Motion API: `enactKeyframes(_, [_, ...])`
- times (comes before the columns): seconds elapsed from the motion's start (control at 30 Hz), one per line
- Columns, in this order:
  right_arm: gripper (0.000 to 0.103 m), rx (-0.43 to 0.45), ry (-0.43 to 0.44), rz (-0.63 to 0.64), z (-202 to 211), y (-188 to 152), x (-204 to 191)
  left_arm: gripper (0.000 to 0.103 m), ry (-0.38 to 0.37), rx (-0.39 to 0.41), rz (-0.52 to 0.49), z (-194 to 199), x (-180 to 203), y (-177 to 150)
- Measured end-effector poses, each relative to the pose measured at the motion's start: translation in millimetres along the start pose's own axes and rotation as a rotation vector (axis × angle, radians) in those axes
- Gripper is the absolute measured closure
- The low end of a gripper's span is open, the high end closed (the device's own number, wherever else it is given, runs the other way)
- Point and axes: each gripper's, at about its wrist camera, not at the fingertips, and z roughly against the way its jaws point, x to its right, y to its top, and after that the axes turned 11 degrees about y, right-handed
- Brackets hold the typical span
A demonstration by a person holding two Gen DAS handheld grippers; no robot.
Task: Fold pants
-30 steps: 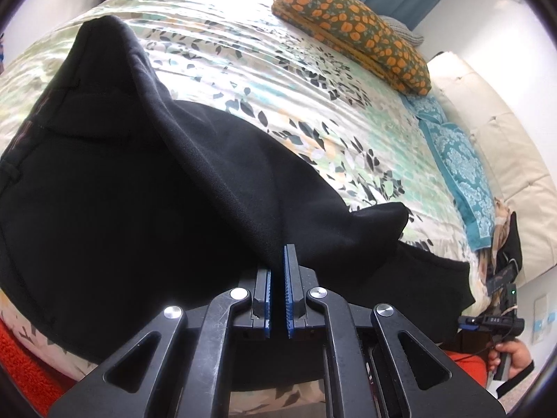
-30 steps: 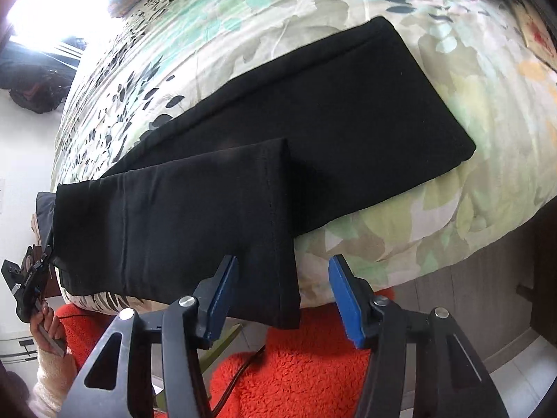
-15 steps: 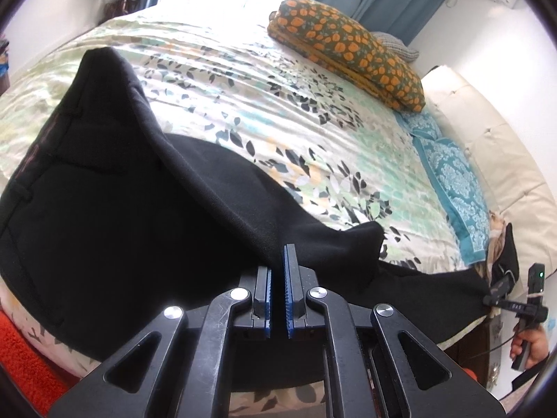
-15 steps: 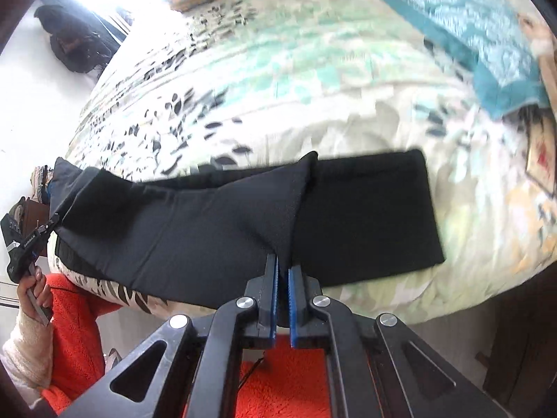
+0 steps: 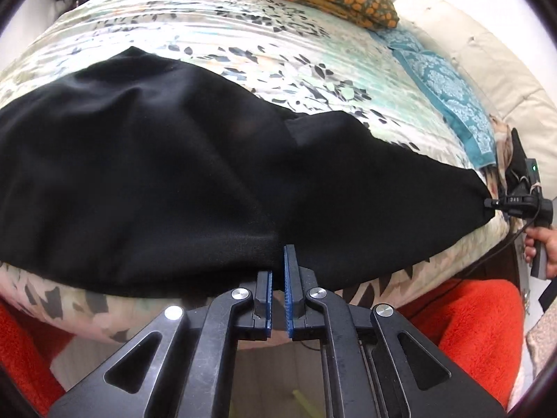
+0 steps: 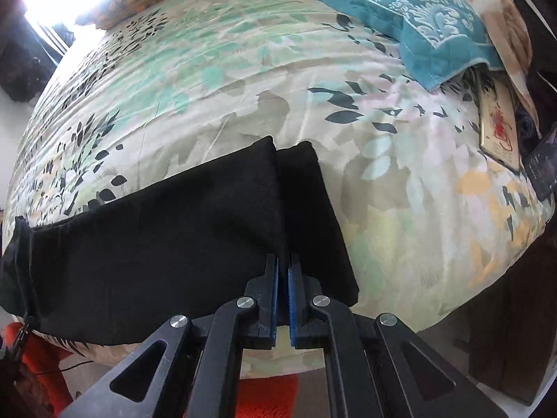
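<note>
Black pants (image 5: 174, 174) on bed (image 5: 243, 35): we pinch both ends, left gripper (image 5: 277, 278) and right gripper (image 6: 282, 275) clamped, to carry the fold.

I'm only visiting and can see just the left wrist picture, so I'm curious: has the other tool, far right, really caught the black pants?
Observer: Yes. The right gripper is shut on a raised fold of the pants.
Visitor: What's under that fold?
Observer: Another layer of the pants, flat on the bed, showing just right of the fold.
Visitor: Anything else nearby?
Observer: A teal cloth at the bed's far right, with a pale flat thing beside its edge.
</note>
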Motion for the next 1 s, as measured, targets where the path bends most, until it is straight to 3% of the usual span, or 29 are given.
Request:
enactKeyframes(0.2, [0.099,0.012,-0.016,-0.007,9.1,-1.0,10.7,0.099,0.007,-0.021,0.003,-5.6,6.8,1.7])
enactKeyframes(0.4, [0.098,-0.048,0.010,-0.034,-3.8,-6.4,20.2,0.099,0.015,-0.041,-0.011,-10.8,2.7,-1.1])
enactKeyframes(0.43, [0.095,-0.053,0.012,-0.034,-5.0,-6.9,20.5,0.097,0.019,-0.045,-0.015,-10.4,2.0,-1.3])
enactKeyframes(0.5, [0.074,-0.040,0.007,-0.036,-2.5,-7.5,22.4,0.091,0.032,-0.067,-0.028,-7.7,0.6,-4.8])
enactKeyframes(0.53, [0.049,-0.028,-0.005,-0.041,0.7,-8.3,23.8,0.082,0.040,-0.086,-0.041,-4.9,-0.2,-8.5])
enactKeyframes(0.57, [0.036,-0.010,-0.023,-0.041,5.5,-9.7,24.4,0.066,0.044,-0.105,-0.062,-0.8,-0.8,-13.6])
enactKeyframes(0.63, [0.035,0.032,-0.070,-0.018,18.7,-14.8,21.8,0.046,0.049,-0.133,-0.113,10.2,-1.0,-27.4])
enactKeyframes(0.77, [0.035,0.108,-0.161,0.003,45.1,-27.0,2.3,0.042,0.029,-0.086,-0.137,40.2,-14.2,-42.0])
enactKeyframes(0.87, [0.035,0.188,-0.073,0.001,57.4,-38.7,-37.9,0.031,0.064,0.011,-0.036,45.2,-39.2,-14.3])
enactKeyframes(0.93, [0.035,0.199,0.038,0.019,50.7,-43.8,-80.8,0.031,0.116,0.076,0.023,36.8,-59.7,10.3])
enactKeyframes(1.0, [0.034,0.191,0.141,0.055,34.7,-50.2,-134.0,0.032,0.207,0.082,-0.007,18.2,-74.8,27.2])
